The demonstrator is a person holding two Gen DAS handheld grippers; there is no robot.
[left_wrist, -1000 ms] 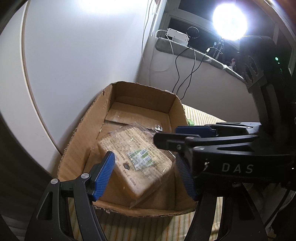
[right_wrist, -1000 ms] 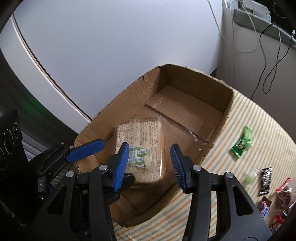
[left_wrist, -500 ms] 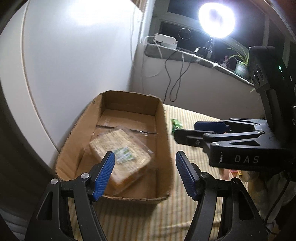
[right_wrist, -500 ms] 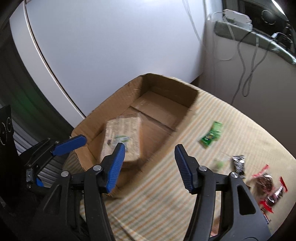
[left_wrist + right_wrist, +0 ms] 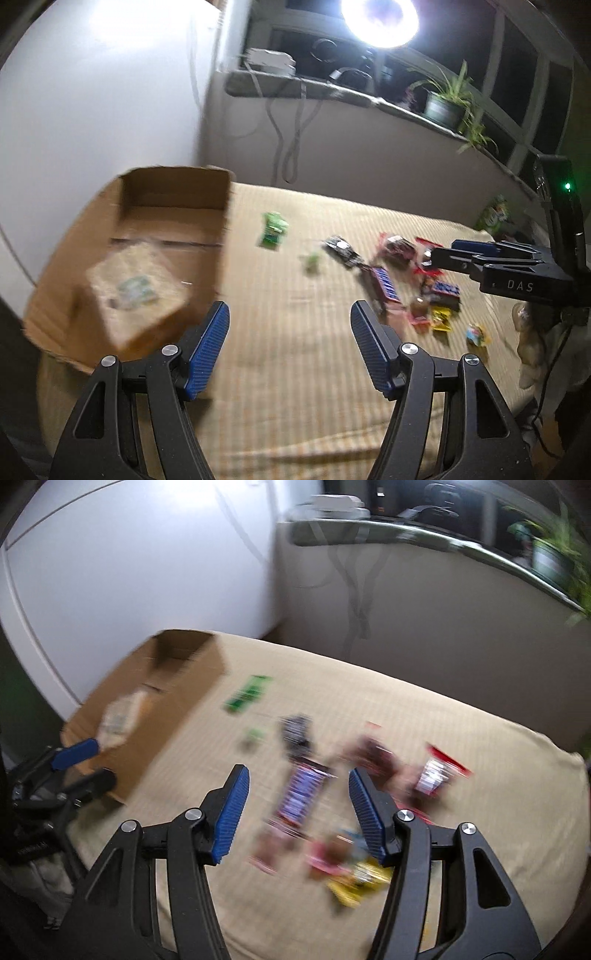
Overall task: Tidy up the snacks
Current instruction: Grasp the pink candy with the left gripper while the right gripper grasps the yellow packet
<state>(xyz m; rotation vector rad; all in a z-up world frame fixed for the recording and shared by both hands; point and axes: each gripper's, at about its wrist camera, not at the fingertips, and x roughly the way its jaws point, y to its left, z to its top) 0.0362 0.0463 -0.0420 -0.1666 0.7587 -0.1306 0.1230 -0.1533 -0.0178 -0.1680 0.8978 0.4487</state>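
Beige ribbed surface point(image 5: 295, 369) under a bright lamp point(image 5: 380, 18), white wall to one side, windowsill with cables and a potted plant point(image 5: 448, 99) behind

Cardboard box point(image 5: 173, 192): open-topped, at the surface's far left edge beside the wall; one clear-wrapped tan packet point(image 5: 136, 291) lying inside, near the front end; rest of the box floor bare

Loose snacks: well apart from the box, spread across the middle and right of the surface; green sachet point(image 5: 273, 229) nearest the box, then a small pale-green piece point(image 5: 312, 260), dark wrapper point(image 5: 341, 249), blue-purple bar point(image 5: 384, 284), red-edged packs point(image 5: 399, 245), yellow pack point(image 5: 441, 319); all blurred, print unreadable

Left hand-held gripper point(image 5: 288, 347): jaws spread wide, nothing between them; a second ago framing the packet low over the box, now drawn back and swung right, box off to the left of the jaws

Right hand-held gripper point(image 5: 297, 812): jaws spread wide, empty; a second ago also over the box, now above the snack pile with the blue-purple bar point(image 5: 301, 794) lying in line between the fingers, not touched; height over the bar not readable through the blur

Change noted: both grippers withdrawn from the box, packet left resting inside

Reading for the task: first item judged stowed; next pick apparently beginning at the pile, bar the likeliest candidate; most of the sorting yet to do
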